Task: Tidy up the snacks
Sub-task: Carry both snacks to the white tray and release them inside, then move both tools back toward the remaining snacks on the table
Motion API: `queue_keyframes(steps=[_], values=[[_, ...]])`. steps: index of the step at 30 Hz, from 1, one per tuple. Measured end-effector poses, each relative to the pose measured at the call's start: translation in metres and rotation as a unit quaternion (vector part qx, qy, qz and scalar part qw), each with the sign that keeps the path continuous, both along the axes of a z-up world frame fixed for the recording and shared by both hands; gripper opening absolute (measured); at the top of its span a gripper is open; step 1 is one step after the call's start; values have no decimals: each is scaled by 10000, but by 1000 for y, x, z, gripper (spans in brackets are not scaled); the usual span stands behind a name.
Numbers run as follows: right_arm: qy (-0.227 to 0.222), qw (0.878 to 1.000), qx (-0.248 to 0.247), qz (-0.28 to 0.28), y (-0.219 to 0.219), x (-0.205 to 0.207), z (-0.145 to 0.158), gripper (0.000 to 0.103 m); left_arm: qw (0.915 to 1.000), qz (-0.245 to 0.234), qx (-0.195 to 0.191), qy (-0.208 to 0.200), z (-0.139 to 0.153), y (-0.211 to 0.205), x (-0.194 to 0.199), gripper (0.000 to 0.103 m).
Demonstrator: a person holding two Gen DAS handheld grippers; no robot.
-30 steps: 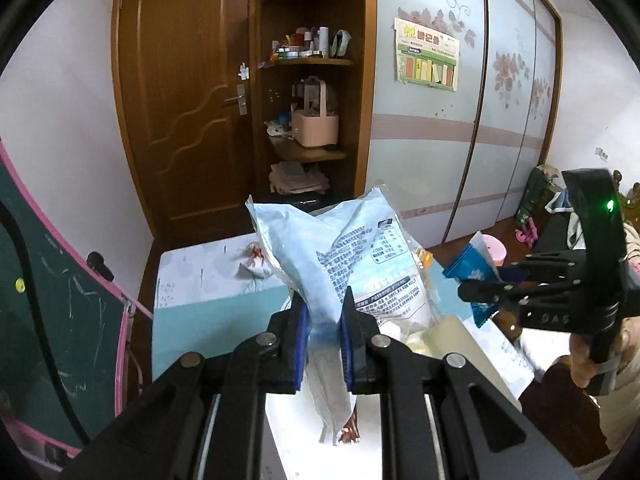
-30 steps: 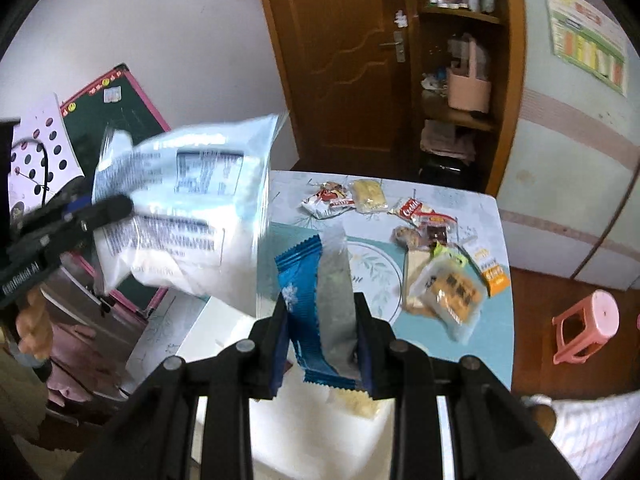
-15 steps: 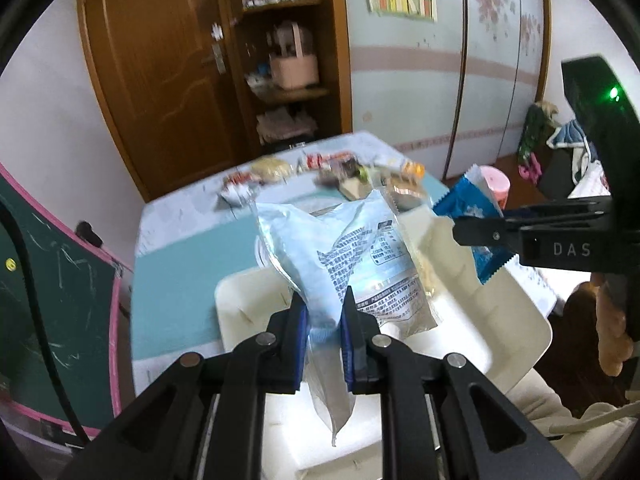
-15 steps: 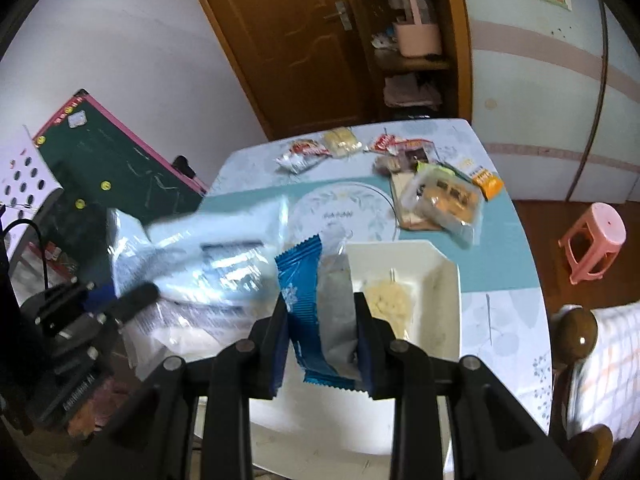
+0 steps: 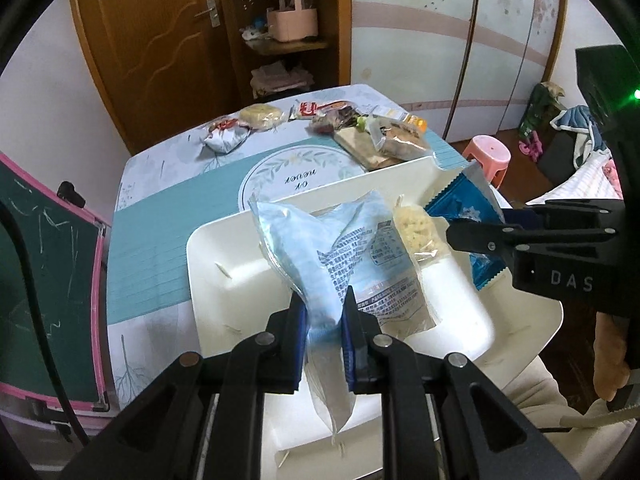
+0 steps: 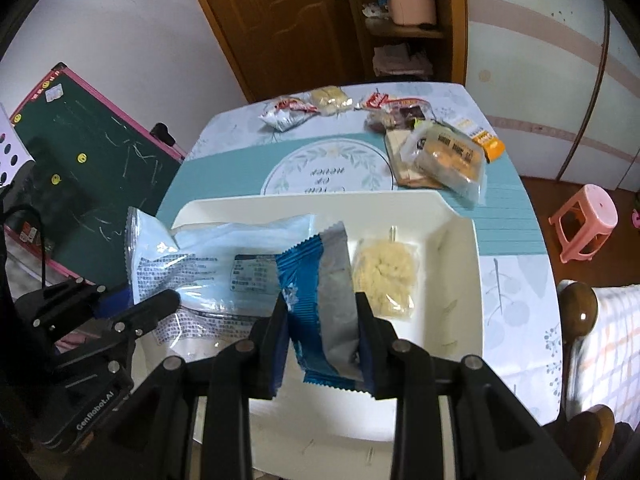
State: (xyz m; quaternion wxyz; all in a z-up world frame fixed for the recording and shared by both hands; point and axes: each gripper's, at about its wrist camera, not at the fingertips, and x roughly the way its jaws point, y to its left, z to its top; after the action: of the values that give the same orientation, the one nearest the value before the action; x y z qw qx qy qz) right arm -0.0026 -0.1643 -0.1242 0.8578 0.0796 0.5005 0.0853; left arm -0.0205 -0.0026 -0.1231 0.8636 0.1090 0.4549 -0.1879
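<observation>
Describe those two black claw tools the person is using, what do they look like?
Both are black, angular linkages with silver rivets and blue finger pads. The left gripper carries "CenRobot.AI" lettering; the right gripper shows "DAS" lettering and a green light. The person wears light trousers.

tray (image 6: 456, 264): smooth white plastic | pale bag (image 5: 340, 256): glossy film | blue packet (image 6: 320, 304): crinkled foil | door (image 5: 152, 40): varnished wood | grippers: matt black

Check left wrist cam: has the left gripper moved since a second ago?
Yes. The left gripper, shut on the pale blue packet, has come down: the door filled the view before; now the white tray lies right below.
</observation>
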Motion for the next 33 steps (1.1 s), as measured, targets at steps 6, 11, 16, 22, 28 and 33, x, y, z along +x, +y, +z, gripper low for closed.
queue_keyframes(steps=[6, 11, 16, 22, 28, 33], values=[[107, 9998, -146, 117, 8, 2, -6, 32, 9997, 220, 77, 105, -3, 4, 6, 33], [328, 9992, -100, 192, 14, 3, -17, 60, 9986, 453, 61, -255, 6, 10, 4, 87], [389, 9990, -122, 163, 14, 3, -21, 74, 9983, 483, 94, -303, 9, 12, 5, 88], [433, 9989, -141, 134, 14, 3, -22, 74, 9985, 478, 137, -247, 6, 10, 6, 88], [404, 9991, -99, 70, 11, 3, -23, 74, 9983, 482, 196, -274, 6, 8, 6, 88], [254, 9996, -116, 27, 7, 3, -17, 74, 9978, 520, 175, -358, 11, 9, 9, 88]])
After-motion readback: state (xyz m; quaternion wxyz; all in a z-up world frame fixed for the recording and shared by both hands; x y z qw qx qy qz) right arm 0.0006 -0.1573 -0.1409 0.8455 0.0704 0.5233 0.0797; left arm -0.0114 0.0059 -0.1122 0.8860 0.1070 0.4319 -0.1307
